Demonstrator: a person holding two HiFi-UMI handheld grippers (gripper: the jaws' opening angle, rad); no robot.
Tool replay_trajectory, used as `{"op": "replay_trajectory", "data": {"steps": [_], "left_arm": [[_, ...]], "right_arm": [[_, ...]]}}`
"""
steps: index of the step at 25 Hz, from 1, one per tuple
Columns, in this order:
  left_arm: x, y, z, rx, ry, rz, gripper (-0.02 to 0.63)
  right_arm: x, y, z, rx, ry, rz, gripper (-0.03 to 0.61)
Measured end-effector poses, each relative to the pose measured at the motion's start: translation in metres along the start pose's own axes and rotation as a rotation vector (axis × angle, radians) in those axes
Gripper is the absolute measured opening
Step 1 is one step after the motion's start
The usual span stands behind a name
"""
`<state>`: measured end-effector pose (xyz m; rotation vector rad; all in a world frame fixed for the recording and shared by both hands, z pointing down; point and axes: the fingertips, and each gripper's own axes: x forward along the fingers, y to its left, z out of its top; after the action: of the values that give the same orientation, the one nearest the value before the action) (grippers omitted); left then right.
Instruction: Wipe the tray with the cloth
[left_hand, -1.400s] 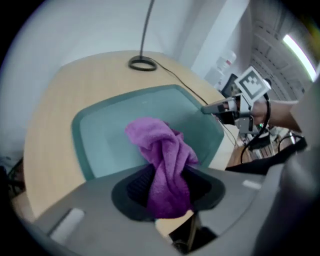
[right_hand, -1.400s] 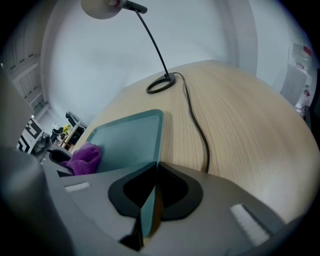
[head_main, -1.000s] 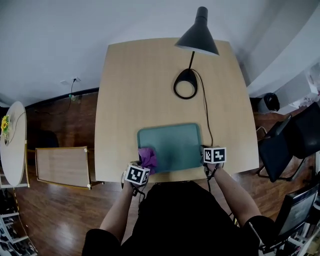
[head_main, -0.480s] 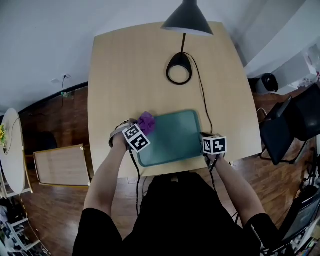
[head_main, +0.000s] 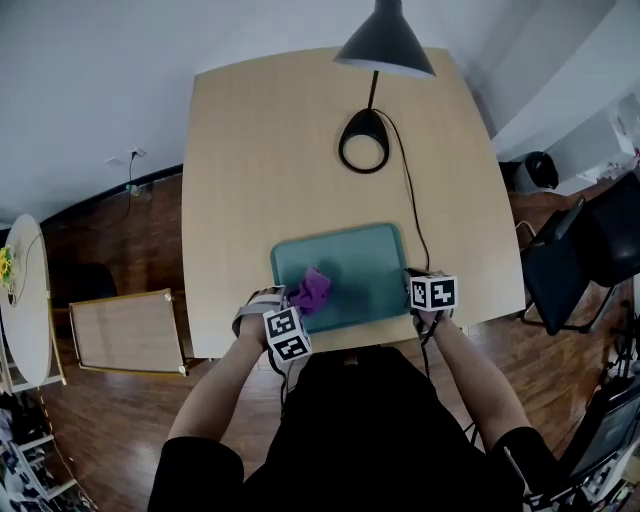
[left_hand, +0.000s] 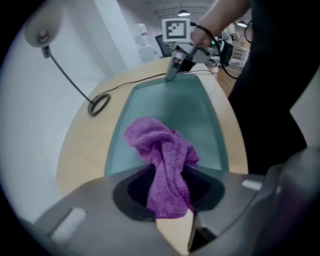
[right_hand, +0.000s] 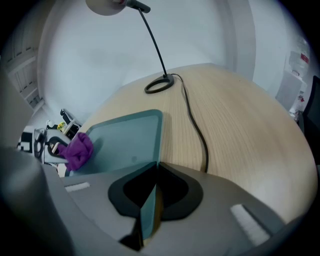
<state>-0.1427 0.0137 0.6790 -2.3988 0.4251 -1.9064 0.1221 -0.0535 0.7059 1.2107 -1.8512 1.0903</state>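
Note:
A teal tray (head_main: 355, 262) lies on the wooden table near its front edge. A purple cloth (head_main: 312, 290) rests crumpled on the tray's left part, and my left gripper (head_main: 303, 303) is shut on it from the near side. In the left gripper view the cloth (left_hand: 162, 160) hangs out from between the jaws of the left gripper (left_hand: 168, 197) onto the tray (left_hand: 172, 107). My right gripper (head_main: 410, 288) is shut on the tray's right rim. The right gripper view shows that rim (right_hand: 159, 131) running in between the jaws of the right gripper (right_hand: 150, 200), with the cloth (right_hand: 77, 148) far left.
A black desk lamp (head_main: 386, 42) stands at the table's far side on a ring base (head_main: 365, 152). Its cable (head_main: 415, 222) runs past the tray's right edge. A black chair (head_main: 575, 262) stands right of the table (head_main: 240, 180). A wooden frame (head_main: 125, 330) is on the floor at left.
The left gripper carried the cloth from the tray's near-left corner up to its far-left corner, then back toward me onto the tray's left part, rolling as it went. The right gripper kept still.

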Motion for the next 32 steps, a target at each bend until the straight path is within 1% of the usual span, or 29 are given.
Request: {"op": "replay_trajectory", "data": {"steps": [3,5,8,10,12,15,18,21,23,24,26,28,32], "left_arm": [[-0.007,-0.045,0.005,0.082,-0.022,-0.026,0.156],[-0.009,-0.061,0.01,0.113,-0.038,-0.038,0.156],[-0.007,-0.067,0.016,0.125,-0.046,-0.06,0.156],[-0.005,-0.061,0.019,0.121,-0.047,-0.072,0.156],[0.001,-0.041,0.023,0.125,-0.041,-0.057,0.157],[0.014,0.008,0.031,0.133,-0.016,-0.009,0.158],[0.029,0.065,0.041,0.097,0.006,0.023,0.158],[0.036,0.124,0.052,0.066,0.039,0.095,0.158],[0.036,0.142,0.062,0.058,0.052,0.112,0.158],[0.035,0.141,0.068,0.059,0.051,0.104,0.158],[0.035,0.123,0.078,0.079,0.042,0.077,0.158],[0.036,0.094,0.084,0.099,0.027,0.052,0.158],[0.031,0.032,0.092,0.084,-0.021,0.006,0.156]], "right_arm": [[0.0,-0.001,0.001,-0.002,0.003,-0.001,0.017],[0.0,-0.001,0.002,-0.006,0.006,-0.003,0.017],[0.0,0.0,0.001,-0.009,0.008,-0.003,0.017],[0.0,0.001,0.001,-0.008,0.009,0.0,0.017],[0.0,0.002,0.002,-0.006,0.008,0.0,0.017],[0.0,0.004,0.001,-0.001,-0.001,0.007,0.017],[0.001,0.01,0.002,0.008,-0.019,0.033,0.017],[-0.002,0.01,0.004,-0.004,-0.017,0.018,0.017],[-0.004,0.01,0.006,-0.004,-0.026,0.024,0.017],[-0.005,0.01,0.007,-0.001,-0.031,0.026,0.017],[-0.007,0.01,0.007,0.007,-0.039,0.028,0.017],[-0.006,0.008,0.004,0.015,-0.035,0.03,0.015],[-0.001,0.01,0.003,0.019,-0.036,0.053,0.015]]}}
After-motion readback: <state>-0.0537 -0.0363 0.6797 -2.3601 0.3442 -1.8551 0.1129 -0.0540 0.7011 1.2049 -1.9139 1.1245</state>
